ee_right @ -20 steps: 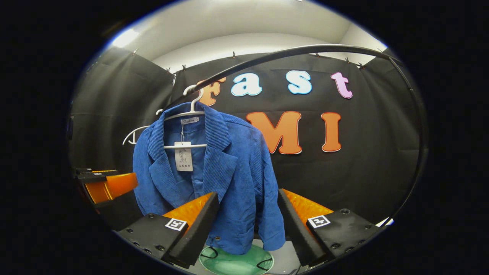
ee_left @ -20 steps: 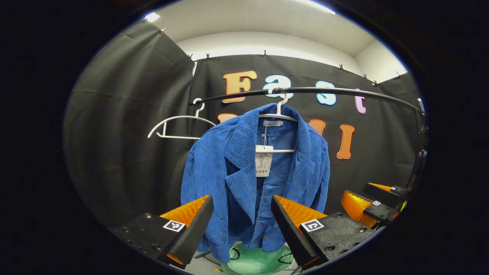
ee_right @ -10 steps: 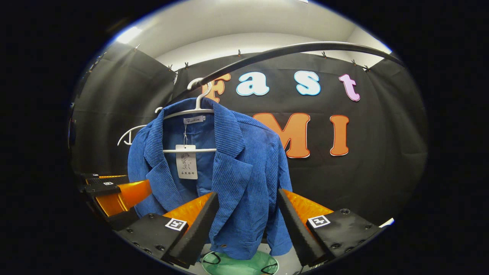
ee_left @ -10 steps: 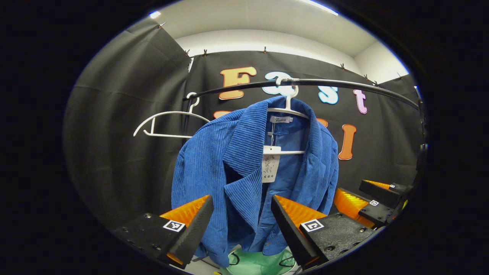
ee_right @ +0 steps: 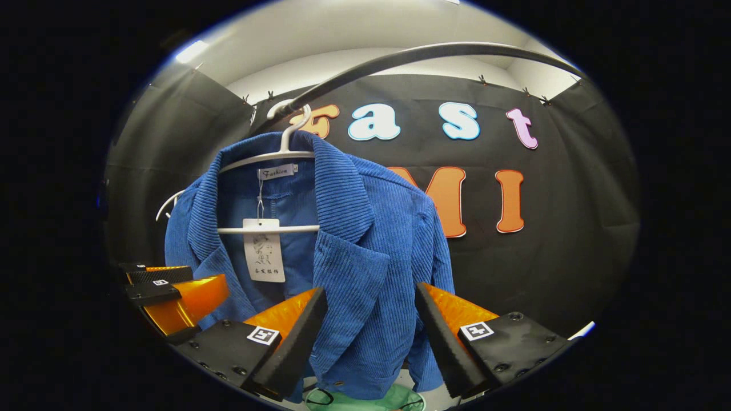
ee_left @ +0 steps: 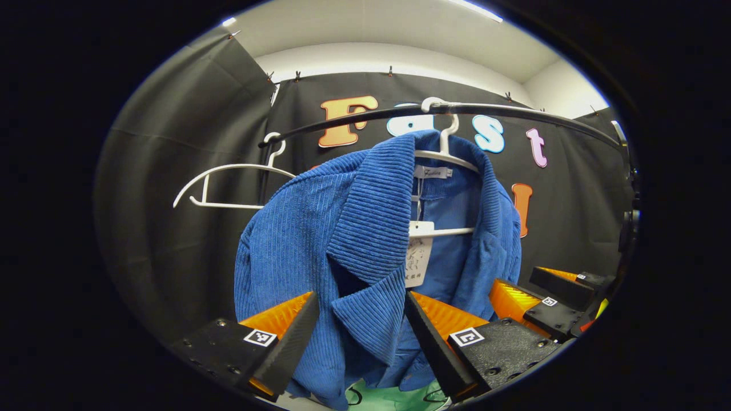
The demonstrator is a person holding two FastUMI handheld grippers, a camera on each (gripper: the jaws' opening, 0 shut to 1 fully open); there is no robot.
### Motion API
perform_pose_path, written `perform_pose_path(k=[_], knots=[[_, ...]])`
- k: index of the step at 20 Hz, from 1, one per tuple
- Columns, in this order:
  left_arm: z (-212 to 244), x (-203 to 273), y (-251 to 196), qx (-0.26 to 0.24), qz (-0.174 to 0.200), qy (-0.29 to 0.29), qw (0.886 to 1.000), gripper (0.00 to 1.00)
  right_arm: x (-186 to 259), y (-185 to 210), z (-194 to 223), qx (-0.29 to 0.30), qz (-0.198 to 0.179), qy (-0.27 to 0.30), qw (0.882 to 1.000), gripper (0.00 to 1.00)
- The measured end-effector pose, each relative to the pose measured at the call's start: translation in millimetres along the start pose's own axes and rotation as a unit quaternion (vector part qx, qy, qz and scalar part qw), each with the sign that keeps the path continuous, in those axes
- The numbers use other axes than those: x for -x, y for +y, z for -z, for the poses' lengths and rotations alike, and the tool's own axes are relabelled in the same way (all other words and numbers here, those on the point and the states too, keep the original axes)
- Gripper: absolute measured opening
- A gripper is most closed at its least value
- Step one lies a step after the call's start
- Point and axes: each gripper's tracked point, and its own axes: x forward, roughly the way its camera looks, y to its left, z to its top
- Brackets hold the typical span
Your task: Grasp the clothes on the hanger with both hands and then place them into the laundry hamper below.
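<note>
In the left gripper view an empty white hanger (ee_left: pixel 220 185) is hanging at the left of the black rail (ee_left: pixel 354 117); to its right one blue corduroy jacket (ee_left: pixel 320 240) is hanging on a second white hanger (ee_left: pixel 451 160), with one paper tag (ee_left: pixel 418 254) dangling inside; the cloth is looking soft and thick, probably light, likely to fold and slide off the hanger when pulled, so each lapel or shoulder is offering the best pinch; the left gripper (ee_left: pixel 361 319) is standing spread around the near lapel, not pinching; the right gripper (ee_right: pixel 370 317) is likewise spread before the jacket's right front; one green hamper (ee_right: pixel 400 399) is waiting below.
</note>
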Motion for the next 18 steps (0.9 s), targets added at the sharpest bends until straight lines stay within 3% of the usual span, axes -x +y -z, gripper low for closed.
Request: perform_pose_path(k=[2, 3, 4, 7, 9, 11, 14, 16, 18], knots=[[1.3, -7.0, -2.4, 0.003, 0.011, 0.003, 1.0, 0.95, -12.0, -2.7, 2.7, 0.005, 0.008, 0.003, 1.0, 1.0], [0.5, -9.1, -1.4, 0.003, 0.012, 0.002, 1.0, 0.97, -16.2, -0.9, 4.9, 0.003, 0.005, 0.006, 1.0, 0.94], [0.5, -11.2, -0.7, 0.004, 0.012, 0.001, 1.0, 0.92, -20.8, 2.0, 6.1, 0.0, 0.001, 0.008, 1.0, 1.0], [0.9, -18.2, 1.5, 0.002, 0.011, 0.0, 1.0, 0.91, -32.8, 5.0, 8.5, -0.003, -0.007, 0.01, 1.0, 1.0], [0.3, -20.6, 2.1, -0.006, 0.01, 0.0, 1.0, 0.8, -39.0, 7.1, 10.5, -0.007, -0.014, 0.015, 1.0, 1.0], [-1.3, -23.8, 1.4, -0.009, 0.012, -0.004, 1.0, 0.61, -44.4, 7.7, 12.6, -0.013, -0.023, 0.02, 0.999, 0.94], [-2.0, -25.0, -6.8, -0.002, 0.027, -0.002, 1.0, 0.28, -48.0, 11.9, 16.4, -0.024, -0.042, 0.029, 0.998, 0.7], [-2.1, -24.1, -8.2, -0.009, 0.026, 0.002, 1.0, 0.05, -50.8, 9.2, 17.2, -0.028, -0.05, 0.032, 0.998, 0.47], [-3.3, -20.5, -7.5, -0.02, 0.021, 0.005, 1.0, 0.02, -48.5, 12.9, 15.8, -0.043, -0.068, 0.033, 0.996, 0.23]])
